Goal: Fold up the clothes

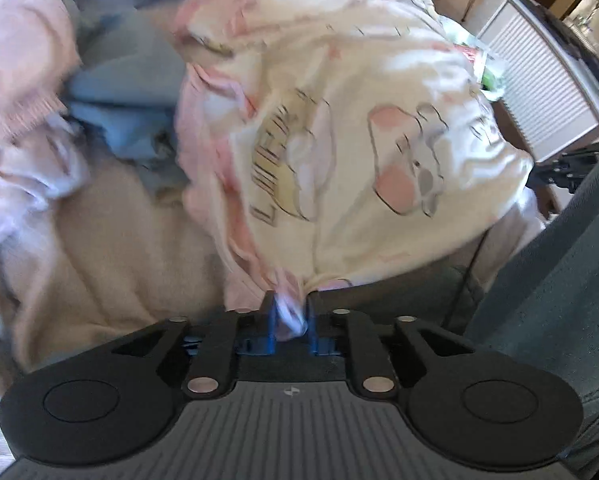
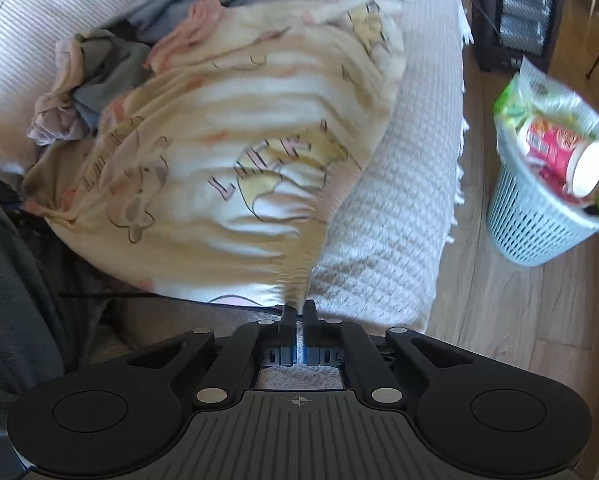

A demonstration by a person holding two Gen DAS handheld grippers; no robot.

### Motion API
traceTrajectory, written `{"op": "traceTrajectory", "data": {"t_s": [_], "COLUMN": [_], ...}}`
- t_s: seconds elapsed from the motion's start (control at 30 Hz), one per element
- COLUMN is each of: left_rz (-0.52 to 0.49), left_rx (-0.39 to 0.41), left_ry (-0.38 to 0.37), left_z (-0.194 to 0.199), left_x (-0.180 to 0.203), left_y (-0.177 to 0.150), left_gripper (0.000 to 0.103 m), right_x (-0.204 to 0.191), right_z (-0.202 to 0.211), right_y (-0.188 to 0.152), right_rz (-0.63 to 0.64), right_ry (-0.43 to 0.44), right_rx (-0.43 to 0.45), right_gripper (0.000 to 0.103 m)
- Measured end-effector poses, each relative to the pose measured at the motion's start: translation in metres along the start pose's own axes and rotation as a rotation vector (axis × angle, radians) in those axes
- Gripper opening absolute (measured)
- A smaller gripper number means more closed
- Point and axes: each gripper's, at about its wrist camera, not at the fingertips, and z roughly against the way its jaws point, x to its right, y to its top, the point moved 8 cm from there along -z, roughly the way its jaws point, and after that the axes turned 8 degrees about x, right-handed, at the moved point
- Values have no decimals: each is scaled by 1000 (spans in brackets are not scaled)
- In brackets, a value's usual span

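A cream garment (image 1: 339, 132) with pink trim and cartoon prints hangs stretched between both grippers above a sofa. My left gripper (image 1: 290, 312) is shut on a bunched pink-and-white corner of it. In the right wrist view the same cream garment (image 2: 227, 152) pulls into a narrow pleated point at my right gripper (image 2: 298, 307), which is shut on that edge. Behind it lies a heap of other clothes: a grey-blue piece (image 1: 127, 120), a pink knit (image 1: 15, 80), and grey and pink pieces (image 2: 87, 76).
A white textured throw (image 2: 399, 200) covers the sofa seat. On the wooden floor to the right stands a pale blue basket (image 2: 539, 220) full of packets and a red can. A dark heater (image 2: 519, 12) sits further back. A person's dark grey clothing (image 2: 15, 280) is at the left.
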Motion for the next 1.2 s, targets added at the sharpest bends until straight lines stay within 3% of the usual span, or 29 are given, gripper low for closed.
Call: {"op": "traceTrajectory", "data": {"t_s": [0.1,0.3,0.4,0.6,0.73,0.97,1.2], "left_rz": [-6,24,42,27,30,38,27], "left_rx": [57,123,116,130,140,157,186], "left_ry": [5,-5,-10,21,13,4,6], "left_z": [22,19,15,6,1,-4,-3], "left_x": [-5,0,1,-1,0,1,2], "left_y": [12,38,38,37,34,36,37], "left_gripper": [39,48,48,53,54,54,55], "right_x": [4,14,21,17,-6,-64,-120], "right_z": [4,54,79,94,85,55,17], "right_y": [1,22,33,75,103,154,199], "right_rz": [-27,-19,-16,43,121,413,530], "right_ry": [-11,-61,-100,-112,-72,-46,70], "right_rx": [-11,85,149,213,223,210,228], "right_gripper": [14,19,19,19,19,19,19]}}
